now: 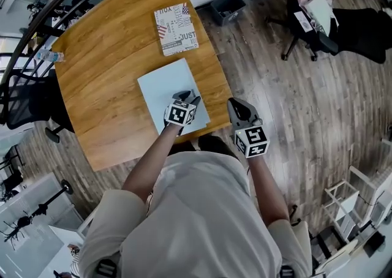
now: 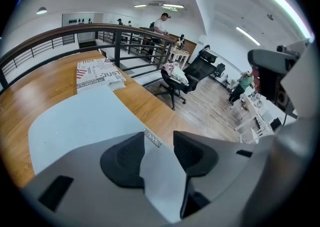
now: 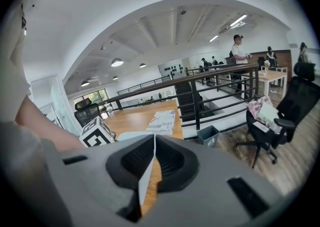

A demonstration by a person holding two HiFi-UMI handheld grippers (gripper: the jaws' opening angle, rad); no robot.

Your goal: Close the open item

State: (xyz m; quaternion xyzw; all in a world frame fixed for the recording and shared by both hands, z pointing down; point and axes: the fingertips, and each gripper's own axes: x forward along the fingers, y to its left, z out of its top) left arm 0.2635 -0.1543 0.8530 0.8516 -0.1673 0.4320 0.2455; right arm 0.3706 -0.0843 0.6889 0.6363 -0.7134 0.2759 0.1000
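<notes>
Flat pale-blue book (image 1: 166, 90), wooden table (image 1: 104, 68)

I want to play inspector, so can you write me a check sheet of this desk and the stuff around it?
Surface: wooden table.
Job's things: pale blue folder lies flat, looks closed.
Clutter: printed book behind the folder; water bottle at the table's left edge.
Grippers: left gripper over the folder's near end, jaws apart; right gripper off the table, over the floor, jaws together.
Cables: nothing seen.
Surroundings: black office chair, bin, railing.
</notes>
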